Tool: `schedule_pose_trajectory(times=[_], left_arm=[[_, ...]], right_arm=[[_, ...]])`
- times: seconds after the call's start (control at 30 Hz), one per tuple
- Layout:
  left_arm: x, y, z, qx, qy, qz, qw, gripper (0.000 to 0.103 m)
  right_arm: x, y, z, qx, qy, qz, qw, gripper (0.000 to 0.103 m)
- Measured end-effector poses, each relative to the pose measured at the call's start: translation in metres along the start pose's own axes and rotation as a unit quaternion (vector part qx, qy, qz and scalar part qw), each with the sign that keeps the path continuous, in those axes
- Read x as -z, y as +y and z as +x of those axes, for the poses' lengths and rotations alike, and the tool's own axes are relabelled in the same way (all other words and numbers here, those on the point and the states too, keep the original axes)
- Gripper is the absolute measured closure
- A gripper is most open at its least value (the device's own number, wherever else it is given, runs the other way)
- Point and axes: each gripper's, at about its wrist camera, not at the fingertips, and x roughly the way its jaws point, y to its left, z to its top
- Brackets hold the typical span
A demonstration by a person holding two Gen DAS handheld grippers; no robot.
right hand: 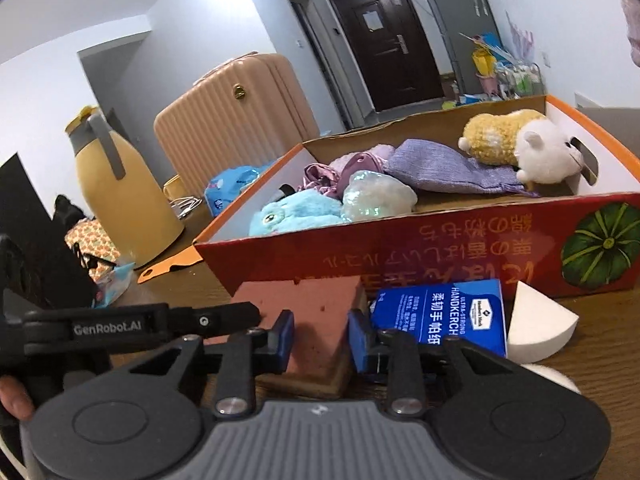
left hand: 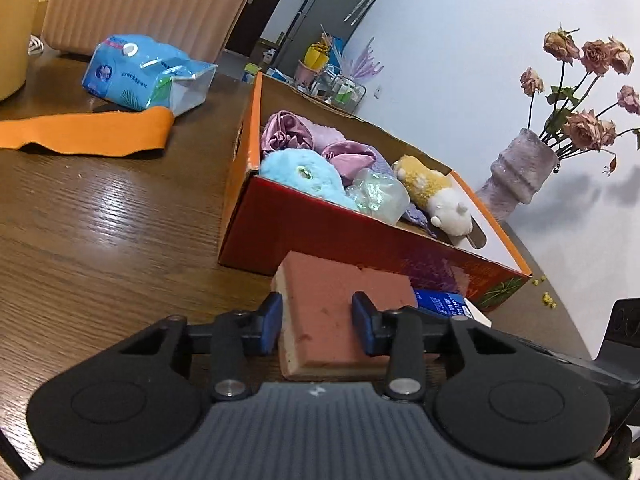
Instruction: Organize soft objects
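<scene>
both tongs grip the same pink sponge block (left hand: 340,312), one at each end. the left gripper (left hand: 316,320) has its blue pads narrow against the block's sides; the right gripper (right hand: 318,340) pinches the other end the same way. the block lies on the wooden table (left hand: 100,232), just in front of the near wall of the orange cardboard box (left hand: 360,240). a blue tissue pack (right hand: 440,320) and a white foam wedge (right hand: 536,328) crowd the right side. bare table opens to the left. inside the box lie a blue plush (left hand: 304,176) and a yellow plush (right hand: 504,136).
</scene>
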Motion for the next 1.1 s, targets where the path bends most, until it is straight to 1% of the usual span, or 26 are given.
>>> schedule_pose_trajectory(times=[0.1, 0.2, 0.3, 0.33, 0.4, 0.43, 0.6, 0.7, 0.87, 1.0, 1.1], left_arm=[[0.001, -0.001, -0.001, -0.003, -0.004, 0.001, 1.0, 0.065], [0.001, 0.0, -0.002, -0.005, -0.003, 0.001, 1.0, 0.065], [0.001, -0.006, -0.008, -0.006, 0.0, 0.008, 1.0, 0.066], [0.003, -0.012, -0.02, -0.008, -0.013, 0.011, 0.9998, 0.066], [0.012, -0.027, -0.047, -0.014, -0.045, 0.035, 0.9983, 0.065], [0.018, -0.032, -0.059, -0.015, -0.054, 0.042, 0.9975, 0.066], [0.06, -0.04, -0.108, 0.011, -0.058, 0.017, 0.9981, 0.066], [0.087, -0.047, -0.12, 0.02, -0.04, 0.004, 0.999, 0.066], [0.12, -0.067, -0.123, 0.027, -0.013, 0.026, 0.9992, 0.065], [0.141, -0.075, -0.123, 0.035, 0.0, 0.036, 0.9987, 0.065], [0.147, -0.078, -0.122, 0.037, 0.007, 0.043, 0.9984, 0.064]], right_arm=[[0.002, -0.002, 0.002, -0.005, -0.005, 0.004, 1.0, 0.074], [0.002, -0.008, 0.002, -0.018, -0.004, 0.026, 0.999, 0.074], [0.0, -0.004, -0.003, -0.009, 0.004, 0.038, 0.999, 0.075], [0.0, 0.002, -0.008, -0.006, 0.005, 0.036, 0.999, 0.075], [0.002, 0.02, -0.032, -0.005, -0.013, 0.016, 1.0, 0.075], [0.004, 0.028, -0.043, -0.005, -0.018, 0.006, 1.0, 0.075], [0.027, 0.057, -0.097, 0.001, -0.018, -0.026, 0.999, 0.075], [0.054, 0.065, -0.122, 0.017, -0.009, -0.034, 0.999, 0.075], [0.09, 0.056, -0.152, 0.041, 0.001, -0.007, 0.999, 0.074], [0.11, 0.052, -0.169, 0.063, -0.004, 0.0, 0.998, 0.073], [0.121, 0.046, -0.176, 0.065, -0.004, 0.009, 0.998, 0.072]])
